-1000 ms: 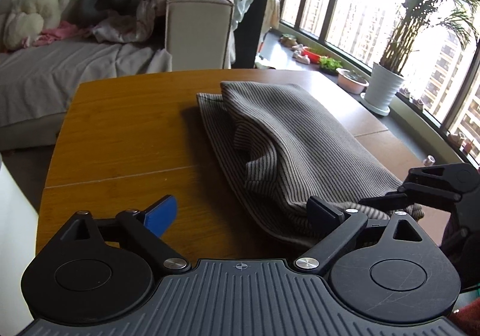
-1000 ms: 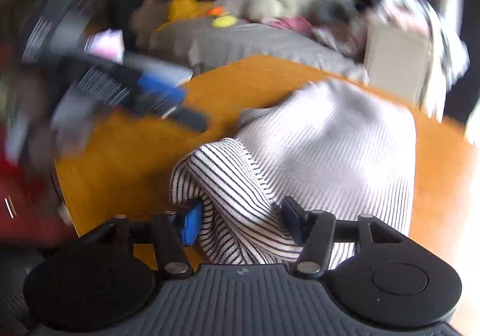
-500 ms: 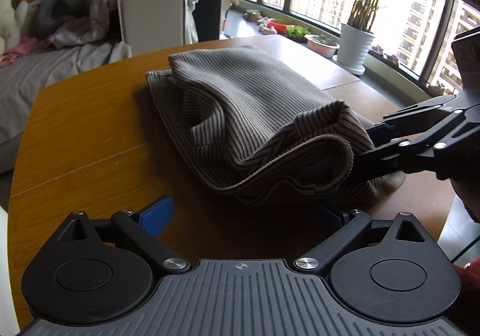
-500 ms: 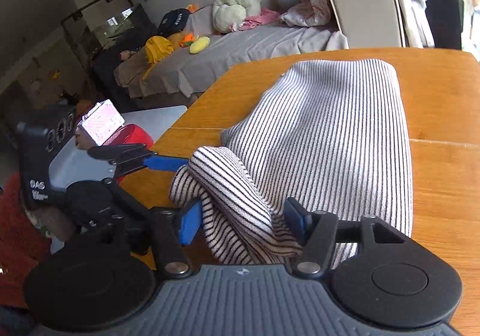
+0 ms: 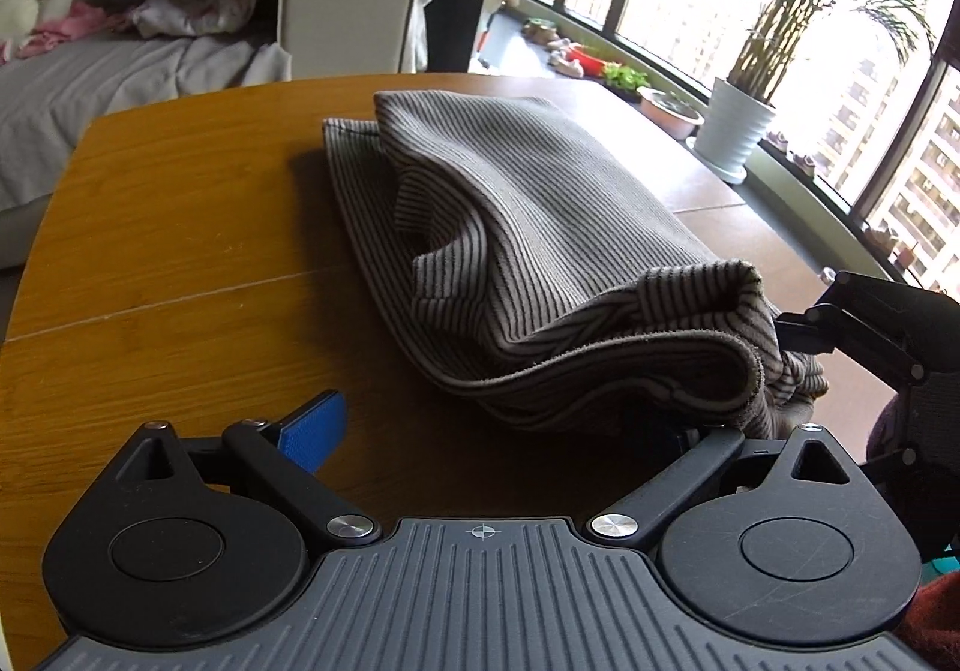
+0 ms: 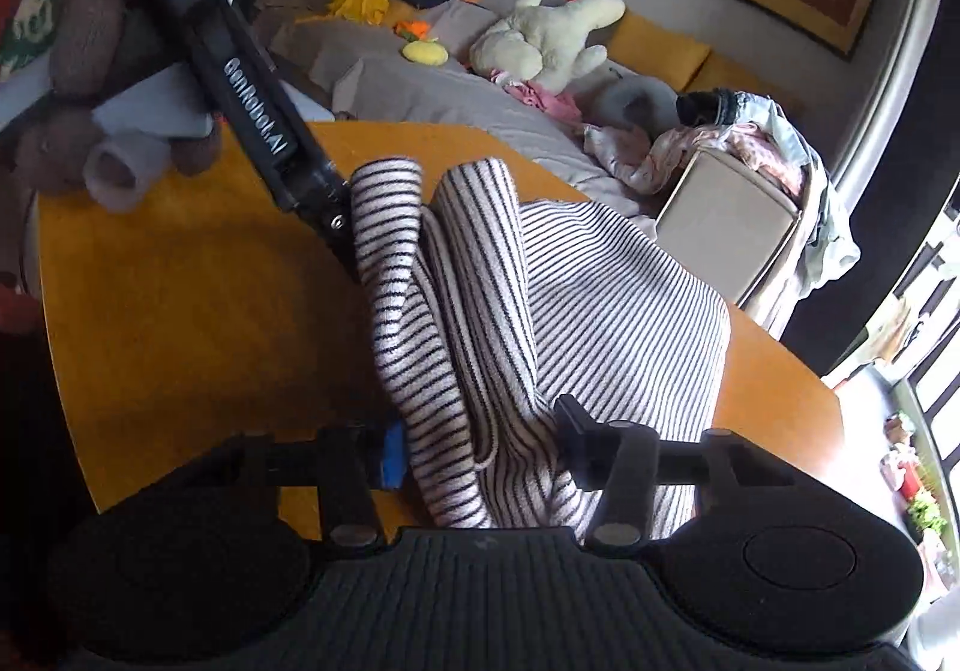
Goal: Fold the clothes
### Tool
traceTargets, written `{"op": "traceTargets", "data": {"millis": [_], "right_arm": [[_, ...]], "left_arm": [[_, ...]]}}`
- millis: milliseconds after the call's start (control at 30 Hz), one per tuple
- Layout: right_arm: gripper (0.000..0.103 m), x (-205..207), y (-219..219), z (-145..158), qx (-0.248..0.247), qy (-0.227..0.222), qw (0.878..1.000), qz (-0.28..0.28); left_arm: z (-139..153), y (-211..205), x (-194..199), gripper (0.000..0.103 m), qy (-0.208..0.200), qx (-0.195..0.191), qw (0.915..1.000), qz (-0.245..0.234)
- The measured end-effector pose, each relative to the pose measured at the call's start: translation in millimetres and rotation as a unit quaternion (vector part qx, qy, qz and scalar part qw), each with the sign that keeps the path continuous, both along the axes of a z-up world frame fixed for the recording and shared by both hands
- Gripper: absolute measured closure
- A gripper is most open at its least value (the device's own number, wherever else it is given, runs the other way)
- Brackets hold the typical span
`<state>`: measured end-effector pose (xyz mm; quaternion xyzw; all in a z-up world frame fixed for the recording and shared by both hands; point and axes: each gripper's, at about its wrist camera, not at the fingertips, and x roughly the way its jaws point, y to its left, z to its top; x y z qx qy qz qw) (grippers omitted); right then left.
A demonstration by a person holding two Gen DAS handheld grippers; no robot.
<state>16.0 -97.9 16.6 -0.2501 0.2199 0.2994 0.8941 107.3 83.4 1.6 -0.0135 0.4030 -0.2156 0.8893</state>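
The striped garment (image 5: 540, 227) lies on the wooden table (image 5: 180, 227) ahead of the left gripper (image 5: 498, 425), its near end lifted into a thick roll. The left gripper's jaws stand wide apart: the blue-padded finger (image 5: 315, 425) hangs over bare wood, well clear of the cloth, while the other finger is hidden under the raised hem (whether it touches the fabric is unclear). The right gripper (image 6: 480, 449) holds a bunched fold of the same garment (image 6: 600, 311) between its fingers, pressed in from both sides and standing up from the table. In the left wrist view the right gripper (image 5: 798, 332) reaches into the roll from the right.
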Motion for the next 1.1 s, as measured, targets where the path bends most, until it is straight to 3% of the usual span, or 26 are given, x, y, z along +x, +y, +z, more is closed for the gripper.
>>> {"op": "traceTargets", "data": {"millis": [167,300,433,500,667,767,867,933,967,1100], "right_arm": [[0.071,6.6,-18.4,31.1,0.041,0.027,0.999,-0.005],[0.071,-6.7,-21.4,43.8,0.004,0.038,0.999,0.038],[0.072,-22.7,-22.0,71.4,-0.046,0.021,0.994,0.094],[0.072,-21.3,-23.1,98.0,-0.056,0.001,0.992,0.114],[0.073,33.4,-22.8,143.3,-0.025,-0.018,0.99,0.136],[0.074,103.2,-13.9,124.7,-0.001,0.006,0.991,0.132],[0.08,160.5,3.5,81.1,-0.017,0.022,0.995,0.099],[0.083,185.4,11.4,50.5,-0.031,0.031,0.996,0.072],[0.094,194.8,13.3,39.0,-0.03,0.037,0.997,0.06],[0.095,211.0,7.8,19.6,0.008,0.059,0.998,0.025]], "left_arm": [[23.4,24.8,10.3,0.003,-0.025,-0.046,0.9979,0.039],[43.2,43.9,27.1,0.003,-0.047,-0.085,0.9924,0.075],[32.7,14.5,62.1,0.005,-0.047,-0.054,0.9968,0.034],[19.5,-1.4,79.4,0.023,-0.037,-0.024,0.999,0.013],[-4.4,-11.2,88.9,0.027,-0.021,0.008,0.9993,-0.028],[-8.4,-15.7,83.9,0.029,-0.03,0.03,0.9981,-0.045],[-10.6,-11.0,83.3,0.029,-0.022,0.024,0.9986,-0.042],[-8.9,-5.7,82.6,0.029,-0.019,0.018,0.9991,-0.033],[-5.6,-3.0,80.6,0.028,-0.023,0.019,0.9991,-0.029],[15.8,8.7,68.7,0.025,-0.049,0.016,0.9984,-0.021]]}}
